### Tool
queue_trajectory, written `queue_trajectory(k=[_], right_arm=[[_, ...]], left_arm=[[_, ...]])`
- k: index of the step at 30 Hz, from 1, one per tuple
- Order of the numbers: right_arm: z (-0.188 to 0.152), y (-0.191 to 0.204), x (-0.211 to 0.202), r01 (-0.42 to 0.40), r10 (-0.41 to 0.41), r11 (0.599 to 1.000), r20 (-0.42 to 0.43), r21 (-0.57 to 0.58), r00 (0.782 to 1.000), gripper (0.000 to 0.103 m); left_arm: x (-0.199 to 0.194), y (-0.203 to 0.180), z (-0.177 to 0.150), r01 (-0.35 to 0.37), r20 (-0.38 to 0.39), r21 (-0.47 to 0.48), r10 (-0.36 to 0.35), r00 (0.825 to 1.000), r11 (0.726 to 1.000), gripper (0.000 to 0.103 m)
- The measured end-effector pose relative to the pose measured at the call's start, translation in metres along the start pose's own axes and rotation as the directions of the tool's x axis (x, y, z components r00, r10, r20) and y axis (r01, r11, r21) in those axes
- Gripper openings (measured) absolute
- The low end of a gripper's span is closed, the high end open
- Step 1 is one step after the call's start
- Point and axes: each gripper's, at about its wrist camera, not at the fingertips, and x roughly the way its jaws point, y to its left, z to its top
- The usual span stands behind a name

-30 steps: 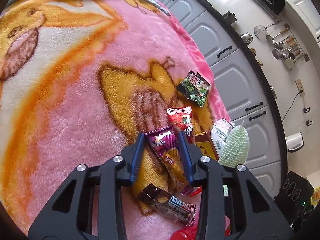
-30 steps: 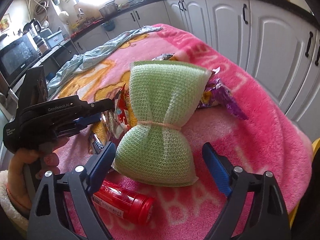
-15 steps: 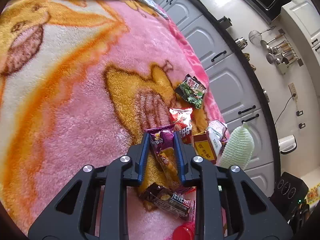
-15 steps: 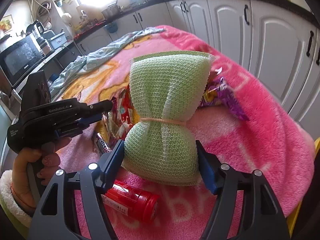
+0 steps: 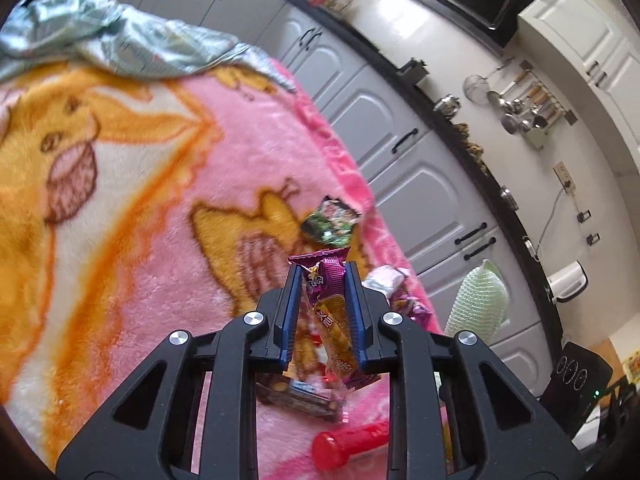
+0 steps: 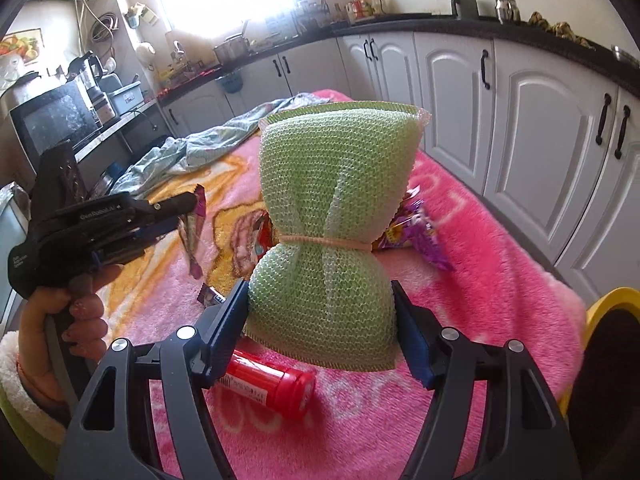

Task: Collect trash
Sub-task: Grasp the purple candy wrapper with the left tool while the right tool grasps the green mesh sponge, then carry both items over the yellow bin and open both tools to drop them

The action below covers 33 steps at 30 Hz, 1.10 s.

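My left gripper [image 5: 323, 276] is shut on a purple snack wrapper [image 5: 328, 300] and holds it above the pink blanket [image 5: 140, 240]. The right wrist view shows that left gripper [image 6: 188, 204] with the wrapper [image 6: 194, 232] hanging from it. My right gripper [image 6: 320, 300] is shut on a green mesh scrubber [image 6: 332, 216], lifted off the blanket [image 6: 500, 292]. The scrubber also shows in the left wrist view [image 5: 478, 304]. On the blanket lie a green wrapper [image 5: 330, 222], a dark chocolate bar wrapper [image 5: 296, 396], a red tube [image 6: 268, 384] and a purple wrapper [image 6: 416, 232].
A crumpled pale blue cloth [image 5: 100, 40] lies at the blanket's far end. White kitchen cabinets [image 6: 540, 152] run along the right side. A yellow rim [image 6: 612, 300] shows past the blanket's right edge. A microwave [image 6: 52, 124] stands at the left.
My left gripper shut on the purple wrapper and lifted it off the blanket. My right gripper closed on the green scrubber and raised it.
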Motion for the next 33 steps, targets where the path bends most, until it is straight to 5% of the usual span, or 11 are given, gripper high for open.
queue_trajectory(k=[33], right_arm=[[-0.028,-0.077,-0.153,0.152,-0.165,0.985,0.189,0.08,0.968,0.067]], left_arm=[[0.001,-0.162,-0.05,0.162,-0.057,0.314,-0.152,0.987,0.936,0.016]])
